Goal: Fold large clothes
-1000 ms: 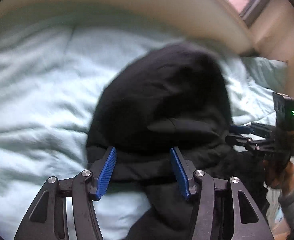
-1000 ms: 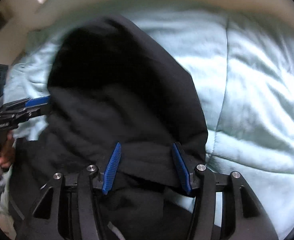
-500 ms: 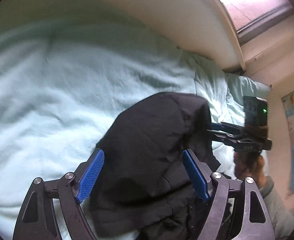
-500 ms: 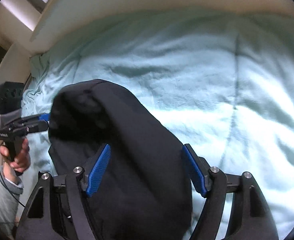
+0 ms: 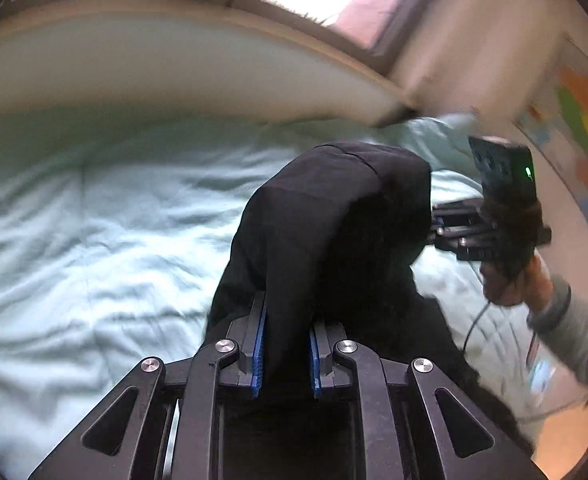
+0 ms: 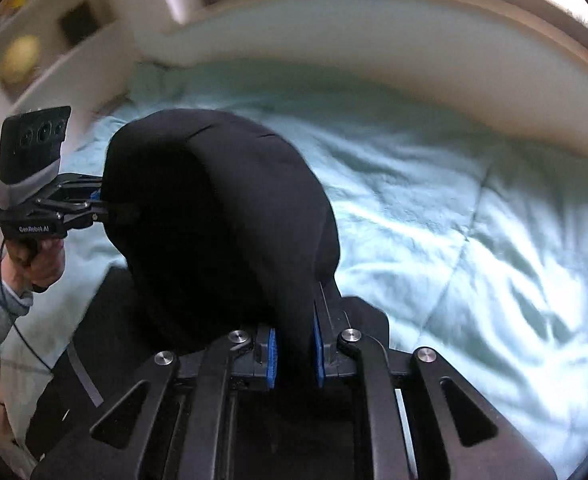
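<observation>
Black garment [image 5: 334, 232] raised in a hump over pale green bedding [image 5: 94, 232], left gripper [image 5: 284, 344] pinched shut on one fold, right gripper [image 6: 296, 350] likewise on another, map [image 5: 582, 120] in left view only, shelf [image 6: 54, 40] in right view only.

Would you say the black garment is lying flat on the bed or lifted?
Lifted: the black garment arches up between the left gripper and right gripper, both shut on it, above the bedspread.
</observation>
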